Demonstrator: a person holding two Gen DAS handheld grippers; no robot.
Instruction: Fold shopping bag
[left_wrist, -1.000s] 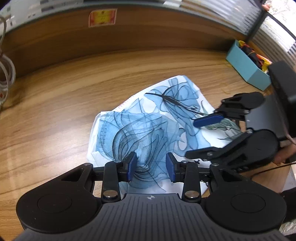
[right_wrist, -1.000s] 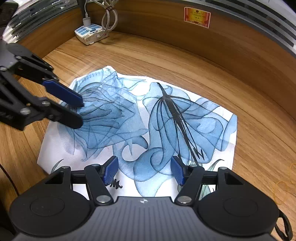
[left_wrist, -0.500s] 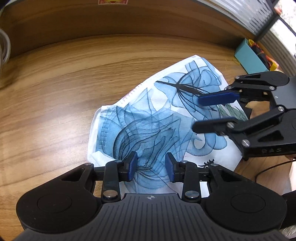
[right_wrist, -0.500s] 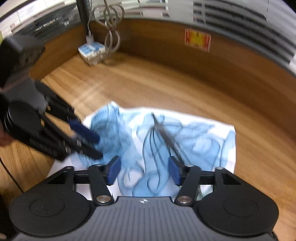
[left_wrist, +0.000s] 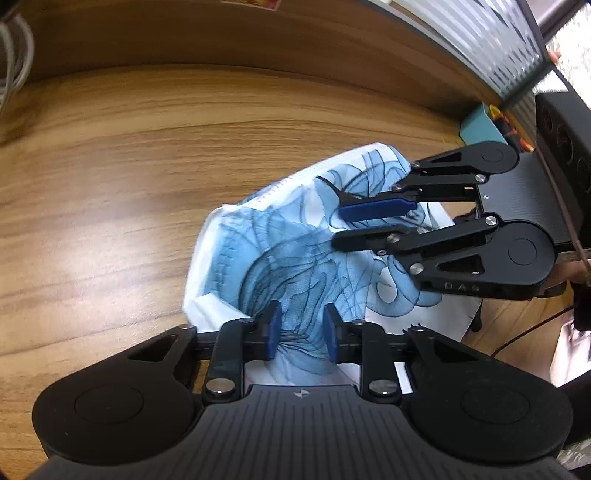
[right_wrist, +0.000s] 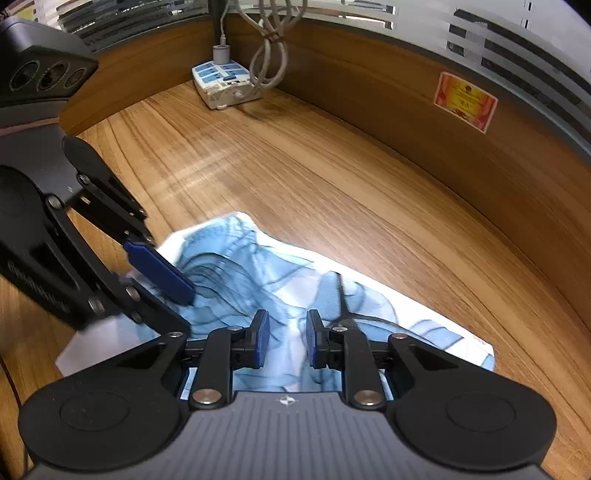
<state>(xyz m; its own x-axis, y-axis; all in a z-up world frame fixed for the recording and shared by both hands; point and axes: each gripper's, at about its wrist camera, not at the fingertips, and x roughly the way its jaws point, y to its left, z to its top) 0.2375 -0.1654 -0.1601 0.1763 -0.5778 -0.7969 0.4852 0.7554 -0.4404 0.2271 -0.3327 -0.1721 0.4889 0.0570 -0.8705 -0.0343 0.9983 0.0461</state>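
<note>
A white shopping bag (left_wrist: 295, 251) with a blue swirl print lies crumpled on the wooden desk (left_wrist: 110, 184). My left gripper (left_wrist: 301, 332) is at the bag's near edge. Its jaws are closing, and a gathered ridge of fabric is squeezed between the blue pads (left_wrist: 274, 328). My right gripper (right_wrist: 286, 343) hangs over the bag (right_wrist: 258, 280) further right. Its jaws are also closing, with fabric lying in the gap and the pads apart from it. In the left wrist view the right gripper (left_wrist: 364, 227) reaches in from the right, over the bag's middle.
A power strip (right_wrist: 225, 81) with looped cables lies at the desk's back left corner. A teal box (left_wrist: 480, 125) sits at the back right. The desk's raised wooden back wall (right_wrist: 406, 122) carries a red sticker (right_wrist: 465, 101). Bare desk lies left of the bag.
Both grippers' jaws have narrowed over the bag. The bag has drawn in and crumpled, its left edge now turned up. The right gripper has swung in over the bag's middle.
</note>
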